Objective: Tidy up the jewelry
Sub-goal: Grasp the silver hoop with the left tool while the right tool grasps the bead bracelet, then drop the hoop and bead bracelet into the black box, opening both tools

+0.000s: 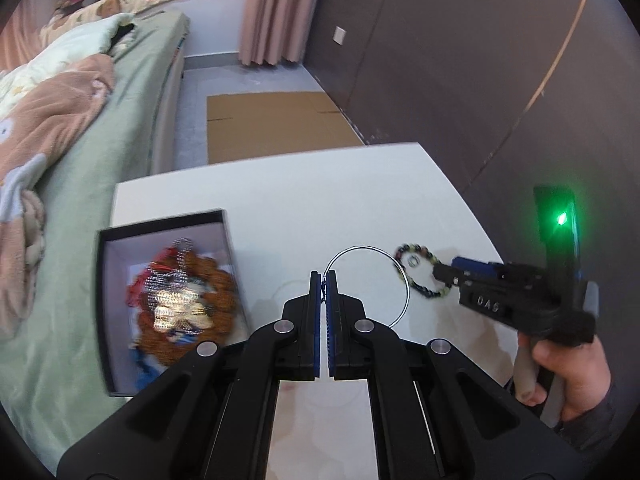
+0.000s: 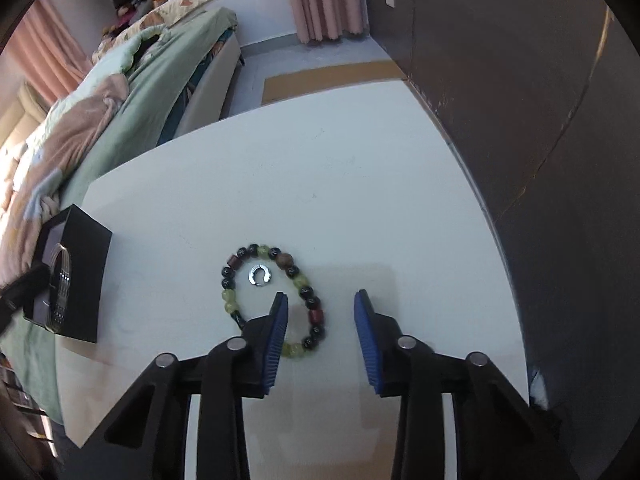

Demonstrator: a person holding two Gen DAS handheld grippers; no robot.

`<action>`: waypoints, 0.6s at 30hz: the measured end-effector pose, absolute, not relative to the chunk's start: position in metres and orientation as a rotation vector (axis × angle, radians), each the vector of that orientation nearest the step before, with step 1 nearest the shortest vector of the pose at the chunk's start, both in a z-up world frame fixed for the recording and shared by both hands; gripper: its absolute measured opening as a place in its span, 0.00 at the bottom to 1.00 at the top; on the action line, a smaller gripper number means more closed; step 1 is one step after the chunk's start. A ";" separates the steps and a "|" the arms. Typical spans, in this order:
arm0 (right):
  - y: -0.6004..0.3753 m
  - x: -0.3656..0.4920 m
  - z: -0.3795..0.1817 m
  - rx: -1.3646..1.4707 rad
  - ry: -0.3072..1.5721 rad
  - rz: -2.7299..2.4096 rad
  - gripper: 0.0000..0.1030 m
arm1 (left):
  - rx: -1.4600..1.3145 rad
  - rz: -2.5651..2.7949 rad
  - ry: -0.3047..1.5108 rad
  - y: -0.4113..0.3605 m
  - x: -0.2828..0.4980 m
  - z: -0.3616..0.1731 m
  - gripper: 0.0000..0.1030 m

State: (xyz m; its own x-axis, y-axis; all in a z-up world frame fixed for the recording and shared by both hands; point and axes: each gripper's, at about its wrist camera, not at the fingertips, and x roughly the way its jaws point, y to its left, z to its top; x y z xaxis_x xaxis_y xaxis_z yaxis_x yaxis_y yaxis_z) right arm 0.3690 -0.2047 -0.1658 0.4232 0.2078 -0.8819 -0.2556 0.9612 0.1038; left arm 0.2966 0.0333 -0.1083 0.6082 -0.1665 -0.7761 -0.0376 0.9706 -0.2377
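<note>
Left wrist view: the left gripper (image 1: 324, 280) is seen clenched on a thin silver wire hoop (image 1: 402, 276), which is pinched at its rim between the blue pads and held above the white table (image 1: 280, 200). To its left, an open black rectangular box (image 1: 105, 300) is seen at the table's edge, with blurred brown beads and glittering pieces inside. To the right, the right gripper (image 1: 436, 270) is held by a hand (image 1: 568, 376), its tips down at a bracelet of dark and pale green beads (image 1: 420, 276) lying flat on the table.

Right wrist view: the right gripper (image 2: 320, 300) is seen released, jaws apart, nothing pressed. The beaded bracelet (image 2: 316, 312) is straddled, its near-right arc lying between the fingers, touched by neither pad. A small silver open ring (image 2: 259, 275) is seen inside the bracelet's loop. The black box (image 2: 86, 280) is seen well apart at far left, a silver bangle (image 2: 62, 280) showing in it.
</note>
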 end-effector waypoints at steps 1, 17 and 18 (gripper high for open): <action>-0.201 0.368 -0.167 -0.069 1.095 0.288 0.16 | -0.248 -0.066 0.909 0.039 0.294 -0.105 0.03; -0.199 0.336 -0.110 0.200 0.977 0.441 0.08 | -0.364 0.069 0.862 0.118 0.270 -0.090 0.56; -0.198 0.333 -0.107 0.213 0.969 0.451 0.08 | -0.381 0.075 0.831 0.125 0.264 -0.089 0.69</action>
State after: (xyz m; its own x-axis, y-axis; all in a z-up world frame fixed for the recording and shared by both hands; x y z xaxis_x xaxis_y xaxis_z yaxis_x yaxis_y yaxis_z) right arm 0.3335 -0.1977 -0.1075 0.4833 0.4603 -0.7447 -0.2740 0.8874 0.3707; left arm 0.2638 0.1246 -0.0888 0.6758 -0.0828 -0.7324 -0.2118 0.9299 -0.3006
